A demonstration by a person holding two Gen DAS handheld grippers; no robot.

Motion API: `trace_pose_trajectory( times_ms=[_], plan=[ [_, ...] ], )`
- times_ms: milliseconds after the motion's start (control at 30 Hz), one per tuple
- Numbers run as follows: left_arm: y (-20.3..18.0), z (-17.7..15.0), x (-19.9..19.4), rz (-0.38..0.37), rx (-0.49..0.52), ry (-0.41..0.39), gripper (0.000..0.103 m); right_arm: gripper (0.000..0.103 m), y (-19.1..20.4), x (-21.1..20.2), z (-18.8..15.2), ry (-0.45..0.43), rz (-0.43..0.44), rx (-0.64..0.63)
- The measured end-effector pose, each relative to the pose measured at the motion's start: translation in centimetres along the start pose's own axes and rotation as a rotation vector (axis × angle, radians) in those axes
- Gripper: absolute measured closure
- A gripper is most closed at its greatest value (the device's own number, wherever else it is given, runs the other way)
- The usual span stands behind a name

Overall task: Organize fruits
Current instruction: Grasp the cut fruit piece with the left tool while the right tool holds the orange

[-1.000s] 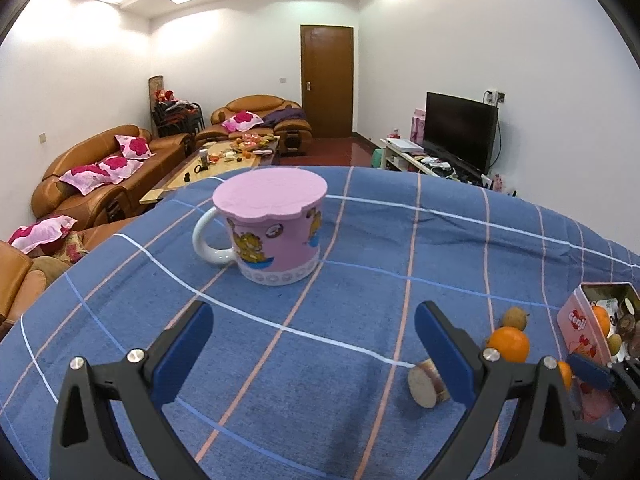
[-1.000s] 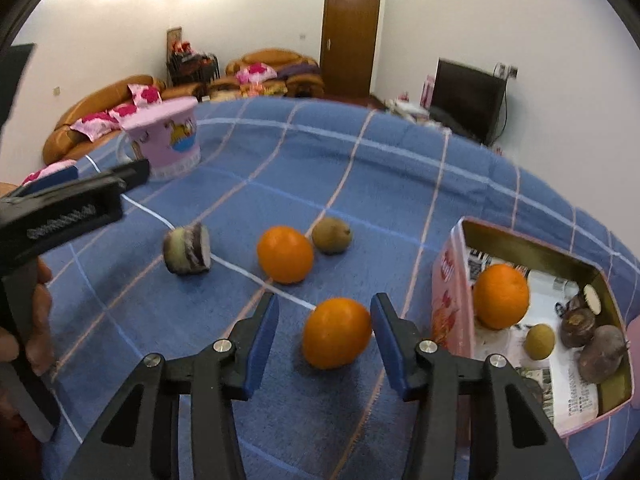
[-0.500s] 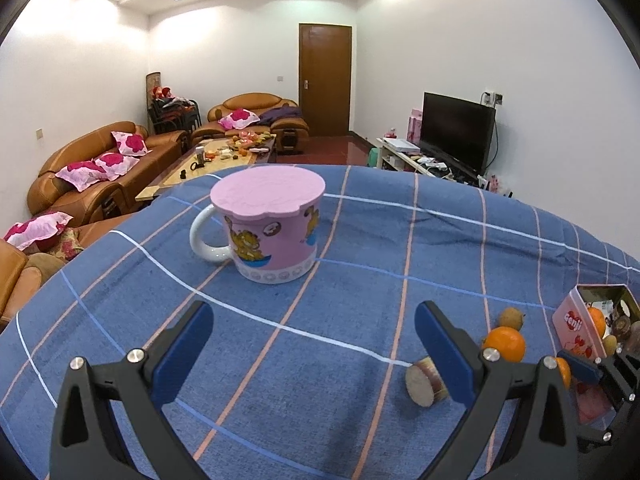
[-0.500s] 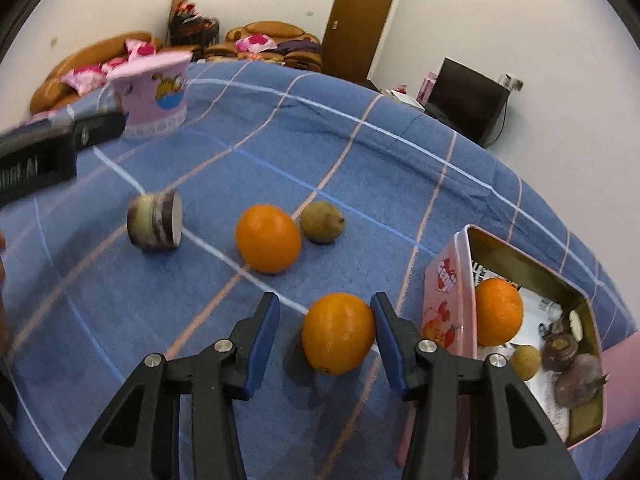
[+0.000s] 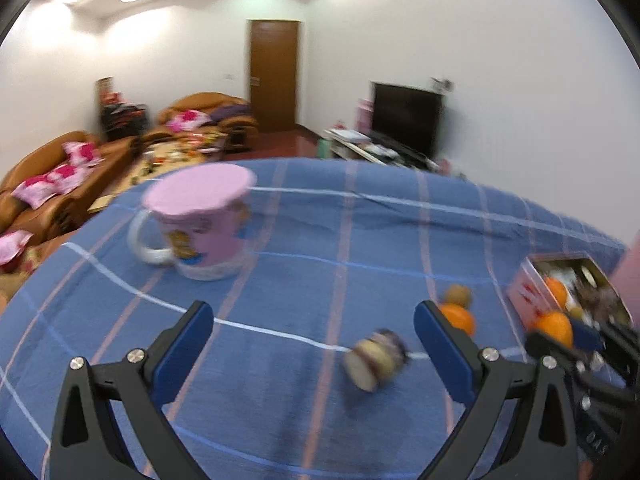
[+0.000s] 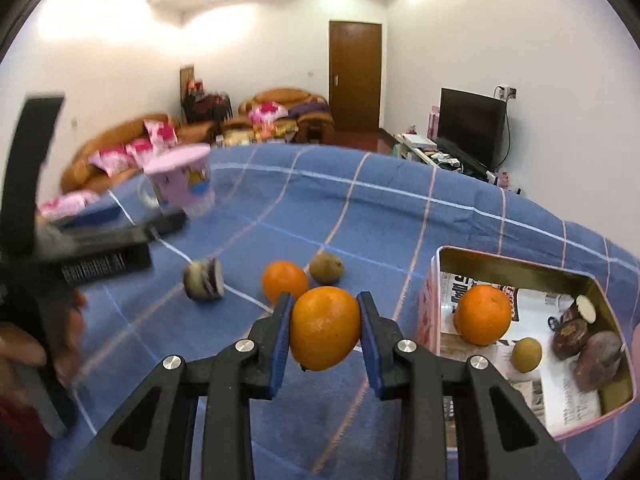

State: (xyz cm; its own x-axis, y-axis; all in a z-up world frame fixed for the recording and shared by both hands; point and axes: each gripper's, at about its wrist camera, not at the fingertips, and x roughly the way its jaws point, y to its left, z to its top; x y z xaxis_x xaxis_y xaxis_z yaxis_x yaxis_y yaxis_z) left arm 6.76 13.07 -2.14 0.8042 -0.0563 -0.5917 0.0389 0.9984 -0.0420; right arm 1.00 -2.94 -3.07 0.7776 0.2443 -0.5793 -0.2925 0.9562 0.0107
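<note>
Three oranges [image 6: 325,328] (one in the right gripper [image 6: 325,334]), two kiwis [image 6: 327,268].

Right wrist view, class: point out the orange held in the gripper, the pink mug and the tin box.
held orange [image 6: 325,328], right wrist view, middle of its peel.
pink mug [image 6: 182,184], right wrist view, its side wall.
tin box [image 6: 516,265], right wrist view, inside of far wall.

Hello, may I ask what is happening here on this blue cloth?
A person is sorting fruit with hand-held tongs. The right tongs have just closed on an orange. Beside it, the tin box already holds another orange and some other pieces. The left tongs are open and empty, above a cut fruit piece.
</note>
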Motion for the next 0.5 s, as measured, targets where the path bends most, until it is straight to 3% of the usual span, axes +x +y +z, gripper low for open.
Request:
trace_pose_trajectory(
  times_ms=[167, 367, 500],
  plan=[
    [-3.1, -0.4, 2.0, 0.022, 0.144, 0.077, 0.013, 0.069, 0.3, -0.2, 0.1, -0.022, 0.002, 0.011],
    [-2.7, -0.8, 5.5, -0.013, 0.084, 0.25, 0.039, 0.069, 0.5, -0.3, 0.0, -0.027, 0.0, 0.006],
    [-2.1, -1.0, 5.9, -0.032, 0.043, 0.27, 0.042, 0.069, 0.3, -0.4, -0.2, -0.016, 0.002, 0.019]
  ],
)
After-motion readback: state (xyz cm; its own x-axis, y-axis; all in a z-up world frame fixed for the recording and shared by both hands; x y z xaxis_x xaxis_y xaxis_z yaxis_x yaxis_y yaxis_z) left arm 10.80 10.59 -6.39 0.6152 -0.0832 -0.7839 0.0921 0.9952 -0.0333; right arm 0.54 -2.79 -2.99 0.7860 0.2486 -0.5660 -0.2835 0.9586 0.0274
